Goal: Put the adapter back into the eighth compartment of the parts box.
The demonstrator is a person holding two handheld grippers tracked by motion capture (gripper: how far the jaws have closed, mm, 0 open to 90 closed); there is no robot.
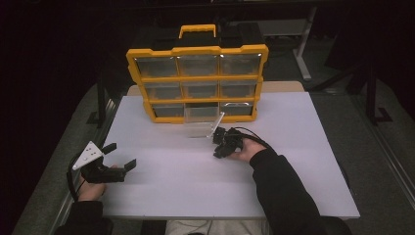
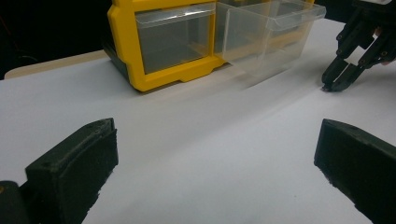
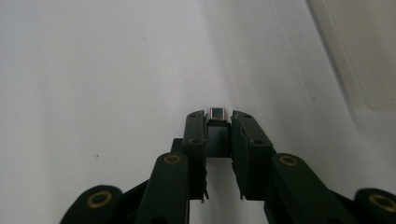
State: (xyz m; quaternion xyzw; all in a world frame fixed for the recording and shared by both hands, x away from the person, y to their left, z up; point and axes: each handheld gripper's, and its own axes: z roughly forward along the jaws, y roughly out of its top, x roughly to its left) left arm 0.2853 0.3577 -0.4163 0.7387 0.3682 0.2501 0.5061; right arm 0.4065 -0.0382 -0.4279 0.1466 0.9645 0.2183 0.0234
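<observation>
High view: right hand (image 1: 244, 152) resting on the white table (image 1: 303, 196) a little right of centre, forearm in a dark sleeve (image 1: 281, 191) running in from the near edge, right gripper (image 1: 219, 149) tilted down toward the tabletop with tips pointing left and toward the near edge. Right gripper view: jaws drawn close together, pads clamped on the sides of a small metal piece (image 3: 217, 126), a short grey block with a shiny rectangular end poking out just past the tips; held right at the table surface, whether touching it or just above cannot be told. Just beyond the right gripper, toward the far edge, a clear drawer (image 1: 201, 128) pulled out onto the table in front of the bottom row of the yellow organizer (image 1: 195, 76), which stands at the middle of the far edge. Left hand (image 1: 90, 188) low near the near-left corner, left gripper (image 1: 120, 154) lying about level, pointed right and toward the organizer. Left gripper view: jaws spread wide, nothing but bare table between them, the right gripper (image 2: 334, 86) seen farther off with its tips down at the table. Metal piece well apart from the left gripper.
</observation>
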